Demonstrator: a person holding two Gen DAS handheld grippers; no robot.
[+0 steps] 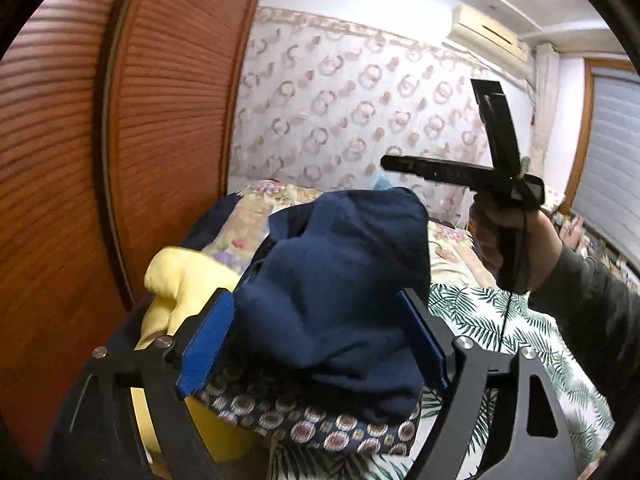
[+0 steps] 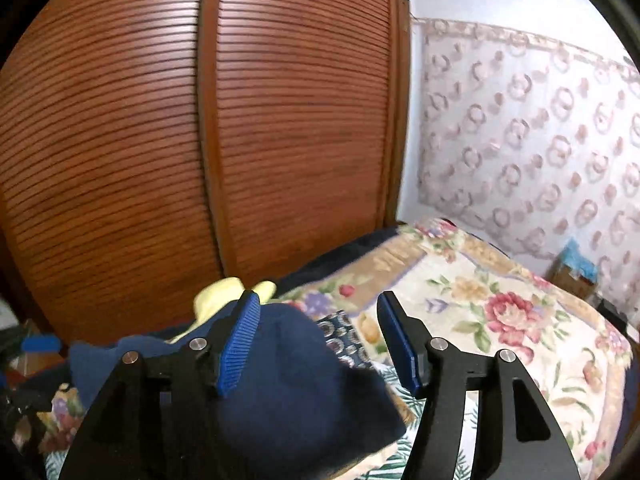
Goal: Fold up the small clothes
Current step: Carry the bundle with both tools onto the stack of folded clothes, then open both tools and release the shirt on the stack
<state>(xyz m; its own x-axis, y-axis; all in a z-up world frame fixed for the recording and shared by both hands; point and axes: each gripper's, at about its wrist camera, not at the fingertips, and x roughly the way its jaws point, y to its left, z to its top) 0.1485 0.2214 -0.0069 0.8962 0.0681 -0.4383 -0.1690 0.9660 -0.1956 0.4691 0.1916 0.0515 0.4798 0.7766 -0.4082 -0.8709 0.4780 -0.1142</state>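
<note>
**Navy garment heaped on the bed, both grippers released**

Navy cloth made up the one task garment [image 1: 340, 280] we counted in plain sight: a single dark blue piece, bunched into a soft mound on the bed. It lay on top of one patterned fabric [image 1: 320, 420] printed with round medallions, and just beside one yellow cloth [image 1: 180, 292] on its left. Under these we saw two bed coverings: one palm-leaf sheet [image 1: 500, 320] and one floral quilt [image 2: 500, 300] further back.

We held two grippers. Our left gripper [image 1: 316, 344] stood wide, its two blue pads [image 1: 208, 344] on either side of the navy mound, and we saw no pinch in the cloth. Our right gripper [image 2: 320, 340] was released too; from its own camera the navy garment [image 2: 296, 380] lay below and behind its left pad [image 2: 240, 344], with clear space before the other. From the left wrist view, that gripper hung above the bed in one hand [image 1: 508, 236], well apart from the garment.

Two slatted wooden wardrobe doors [image 2: 200, 140] stood beside the bed, one ring-patterned curtain [image 1: 360, 100] behind it, and one air conditioner [image 1: 488, 32] above. We saw no open container.
</note>
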